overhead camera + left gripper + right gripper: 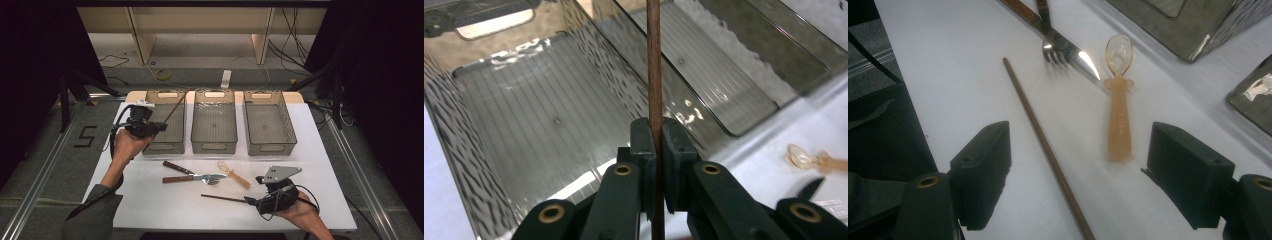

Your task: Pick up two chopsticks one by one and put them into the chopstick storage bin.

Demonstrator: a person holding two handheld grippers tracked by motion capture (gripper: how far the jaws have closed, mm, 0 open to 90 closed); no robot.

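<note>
Item: sorting of utensils from worktop (pixel 150 200) into bins, step in hand being the drop of the first chopstick. Left hand-held gripper (pixel 150 127): jaws closed tight on a brown chopstick (pixel 175 109), gripped low on its shaft, the stick slanting up toward 1 o'clock over the left bin (pixel 176 131); in the left gripper view the chopstick (pixel 654 65) rises straight between the pads with the bin's ribbed floor (pixel 539 120) beneath it. Right hand-held gripper (pixel 252 202): jaws spread wide, holding nothing, low over the worktop at 5 o'clock. Second chopstick (pixel 222 198): flat on the worktop, its near end just at the right jaws; in the right gripper view it (pixel 1043 145) runs between the two pads, nearer the left one. Plastic spoon (pixel 1118 107): flat, bowl toward 12 o'clock, also between the pads, nearer the right one. Fork (pixel 200 177) and knife (pixel 179 168): crossed at the worktop's centre, wooden handles toward 9 o'clock. Middle bin (pixel 215 125) and right bin (pixel 266 125): apparently vacant. Next move, by judgement: the left jaws part so the stick falls inside the left bin; the right jaws need to centre on the second chopstick alone, clear of the spoon, before closing.
</note>
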